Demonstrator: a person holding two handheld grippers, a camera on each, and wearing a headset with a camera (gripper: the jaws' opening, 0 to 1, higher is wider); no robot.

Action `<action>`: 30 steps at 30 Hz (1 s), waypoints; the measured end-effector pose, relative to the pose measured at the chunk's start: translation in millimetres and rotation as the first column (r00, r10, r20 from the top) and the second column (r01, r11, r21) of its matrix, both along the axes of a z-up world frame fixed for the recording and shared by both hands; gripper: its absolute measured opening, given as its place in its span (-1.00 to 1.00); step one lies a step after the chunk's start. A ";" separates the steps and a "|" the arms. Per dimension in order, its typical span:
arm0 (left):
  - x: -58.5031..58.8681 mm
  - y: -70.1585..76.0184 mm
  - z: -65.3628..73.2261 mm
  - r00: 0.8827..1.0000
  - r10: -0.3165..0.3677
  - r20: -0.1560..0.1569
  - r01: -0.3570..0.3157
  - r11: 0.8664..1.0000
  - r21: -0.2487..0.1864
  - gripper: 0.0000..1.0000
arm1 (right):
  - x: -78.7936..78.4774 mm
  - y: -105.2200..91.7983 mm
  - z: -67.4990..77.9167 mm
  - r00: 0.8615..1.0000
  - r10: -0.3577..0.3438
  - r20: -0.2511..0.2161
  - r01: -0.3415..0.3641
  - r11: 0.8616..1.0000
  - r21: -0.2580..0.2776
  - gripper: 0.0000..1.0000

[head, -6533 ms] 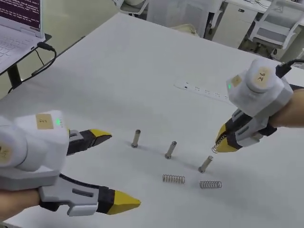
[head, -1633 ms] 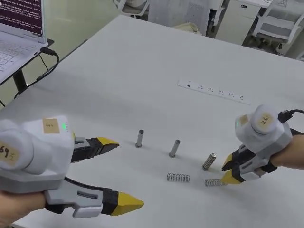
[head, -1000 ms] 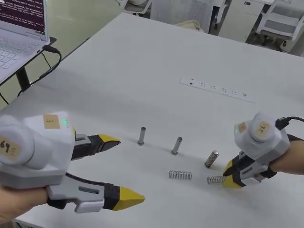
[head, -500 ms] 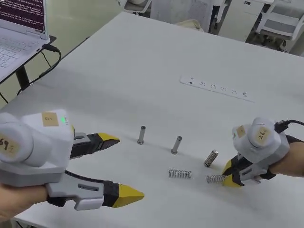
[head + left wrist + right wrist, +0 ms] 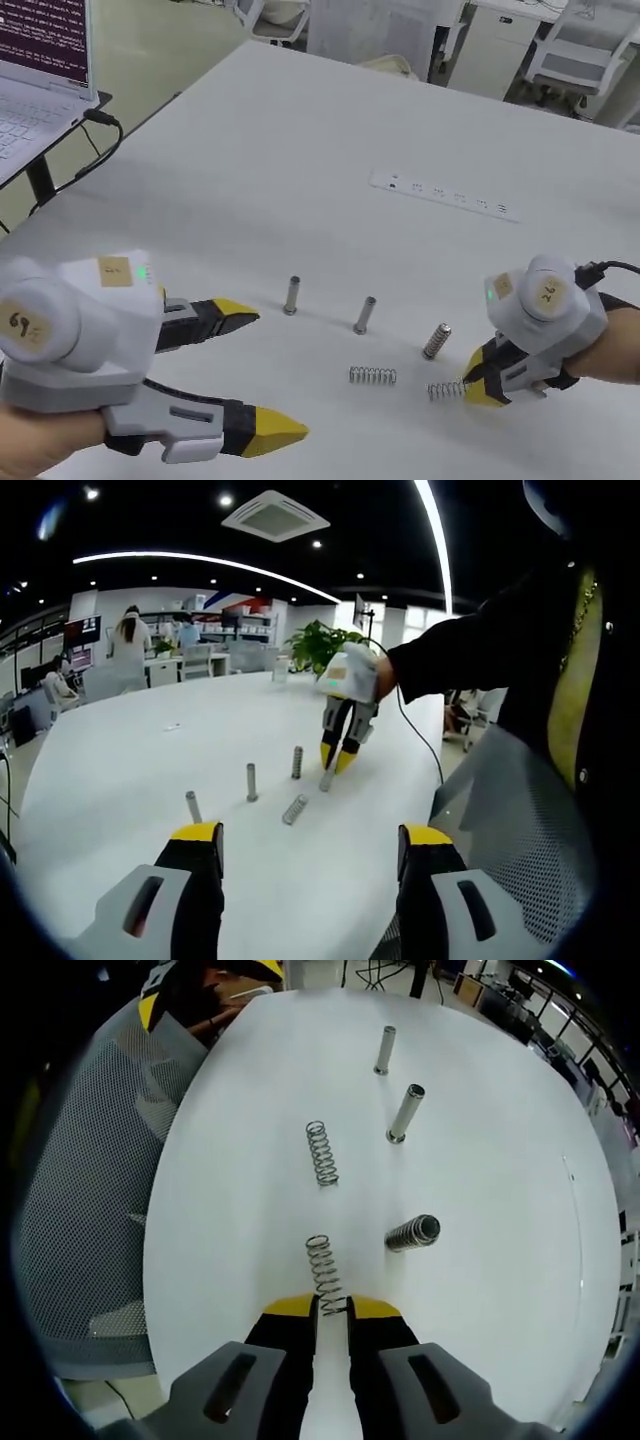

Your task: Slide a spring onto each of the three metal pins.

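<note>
Three metal pins stand in a row on the white table: the left pin (image 5: 291, 295), the middle pin (image 5: 365, 314), both bare, and the right pin (image 5: 435, 341), which wears a spring. My right gripper (image 5: 470, 388) is low at the table, shut on the near end of a spring (image 5: 445, 390), seen also in its own view as the held spring (image 5: 324, 1268). A second spring (image 5: 372, 375) lies loose in front of the middle pin. My left gripper (image 5: 260, 370) hovers open to the left of the pins, nothing between its fingers.
A white power strip (image 5: 440, 192) lies further back on the table. A laptop (image 5: 40, 60) with a cable stands off the table's left side. Office chairs (image 5: 575, 55) stand beyond the far edge. The table's near edge runs close under my left gripper.
The right gripper, which held a spring above the right pin, has come down and shut on the right-hand loose spring. That pin now wears a spring. The left gripper has hardly moved.
</note>
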State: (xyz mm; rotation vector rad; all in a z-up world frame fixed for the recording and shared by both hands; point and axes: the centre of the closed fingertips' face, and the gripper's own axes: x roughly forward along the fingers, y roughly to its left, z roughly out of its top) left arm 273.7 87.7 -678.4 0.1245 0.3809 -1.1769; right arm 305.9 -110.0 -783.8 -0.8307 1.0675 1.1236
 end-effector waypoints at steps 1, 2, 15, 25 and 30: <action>-0.3 -0.3 0.0 1.000 -0.001 0.001 0.001 1.000 0.000 0.34 | -1.0 0.9 1.3 1.000 0.001 0.001 -0.001 1.000 0.001 -0.82; -1.1 -0.7 -0.2 1.000 -0.005 0.001 0.005 1.000 0.001 0.33 | -2.7 1.8 2.8 1.000 0.004 -0.001 -0.004 1.000 0.000 -0.83; -4.5 -6.5 0.7 0.999 -0.037 0.011 0.037 0.999 -0.008 0.29 | -12.6 24.3 30.1 0.998 0.063 0.012 -0.063 0.998 -0.002 -0.85; -4.8 -11.2 3.6 0.998 -0.061 0.026 0.061 0.998 -0.015 0.22 | -18.4 70.3 75.5 0.988 0.143 0.056 -0.146 0.988 0.048 -0.85; -4.4 -14.6 6.3 0.996 -0.078 0.042 0.078 0.997 -0.012 0.15 | -22.4 94.3 91.9 0.980 0.188 0.070 -0.193 0.979 0.066 -0.85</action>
